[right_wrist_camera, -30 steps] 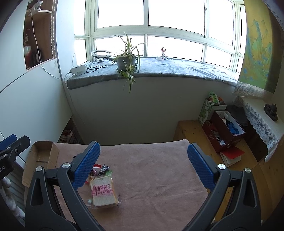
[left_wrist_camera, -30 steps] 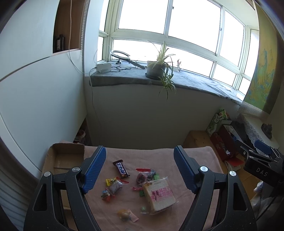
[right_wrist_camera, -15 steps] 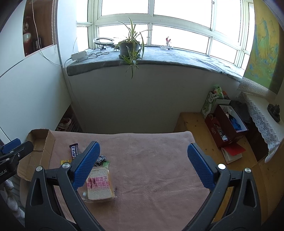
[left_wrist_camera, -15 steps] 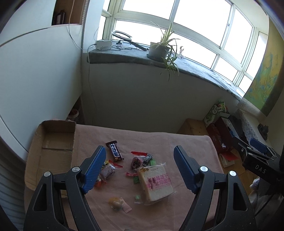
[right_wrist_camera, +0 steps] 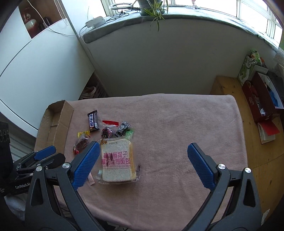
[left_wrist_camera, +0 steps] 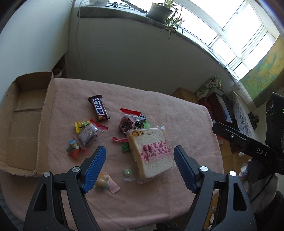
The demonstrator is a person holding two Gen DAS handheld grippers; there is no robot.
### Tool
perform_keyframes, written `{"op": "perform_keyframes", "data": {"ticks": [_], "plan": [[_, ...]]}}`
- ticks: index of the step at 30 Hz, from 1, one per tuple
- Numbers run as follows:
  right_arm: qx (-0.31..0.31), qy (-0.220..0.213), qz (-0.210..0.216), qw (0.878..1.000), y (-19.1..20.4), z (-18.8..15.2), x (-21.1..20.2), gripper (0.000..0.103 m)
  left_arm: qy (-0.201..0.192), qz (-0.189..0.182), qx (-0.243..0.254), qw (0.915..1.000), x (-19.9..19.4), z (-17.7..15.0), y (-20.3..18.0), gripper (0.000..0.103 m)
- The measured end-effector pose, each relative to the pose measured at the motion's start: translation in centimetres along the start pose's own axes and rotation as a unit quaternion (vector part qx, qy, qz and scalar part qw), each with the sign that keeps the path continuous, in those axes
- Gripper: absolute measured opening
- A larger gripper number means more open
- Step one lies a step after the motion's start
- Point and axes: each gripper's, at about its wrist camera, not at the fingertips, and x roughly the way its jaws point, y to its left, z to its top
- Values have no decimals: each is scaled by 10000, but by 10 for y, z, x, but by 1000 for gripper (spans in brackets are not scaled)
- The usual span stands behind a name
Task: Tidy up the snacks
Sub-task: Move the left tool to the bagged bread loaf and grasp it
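Note:
Several snacks lie on a pink cloth-covered table (left_wrist_camera: pixel 159 106). A bagged toast loaf (left_wrist_camera: pixel 150 152) with pink lettering lies mid-table; it also shows in the right wrist view (right_wrist_camera: pixel 117 160). A brown chocolate bar (left_wrist_camera: pixel 98 107), a purple-wrapped snack (left_wrist_camera: pixel 87 135), small candies (left_wrist_camera: pixel 72 151) and a round yellow sweet (left_wrist_camera: pixel 101 182) lie around it. My left gripper (left_wrist_camera: pixel 140 167) is open and empty above the loaf's near-left side. My right gripper (right_wrist_camera: pixel 143 167) is open and empty, its left finger (right_wrist_camera: pixel 85 163) beside the loaf.
An open cardboard box (left_wrist_camera: pixel 23 120) sits at the table's left edge, also in the right wrist view (right_wrist_camera: pixel 55 126). A wall and windowsill with a plant (left_wrist_camera: pixel 159 10) lie behind. Boxes and clutter (right_wrist_camera: pixel 261 99) stand on the wooden floor at right.
Both grippers have tilted down and moved closer to the table; the snacks and box now fill more of each view. Both stay open and nothing on the table has moved.

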Motion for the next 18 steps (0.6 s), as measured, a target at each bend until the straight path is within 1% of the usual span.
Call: {"op": "perform_keyframes", "data": {"ticks": [4, 7, 10, 11, 13, 15, 16, 18], "plan": [[231, 408, 377, 9982, -7, -3, 25, 101, 311, -201, -143, 9992, 21, -7, 5, 77], [251, 720, 592, 9953, -7, -6, 43, 101, 497, -285, -224, 9981, 35, -13, 8, 77], [258, 972, 813, 9916, -6, -10, 59, 101, 723, -491, -514, 9949, 49, -17, 13, 77], [257, 1071, 900, 9898, -5, -11, 65, 101, 793, -508, -614, 9937, 55, -19, 16, 76], [300, 1249, 1022, 9864, -6, -13, 78, 101, 896, -552, -742, 9917, 63, -23, 20, 74], [389, 1402, 1128, 9829, -7, -14, 88, 101, 996, -588, -819, 9899, 68, -25, 22, 69], [435, 1448, 1163, 9816, -8, -14, 92, 101, 1036, -606, -836, 9892, 71, -26, 23, 68], [475, 1529, 1253, 9791, -8, -14, 100, 101, 1079, -648, -810, 9887, 75, -28, 24, 62]]}}
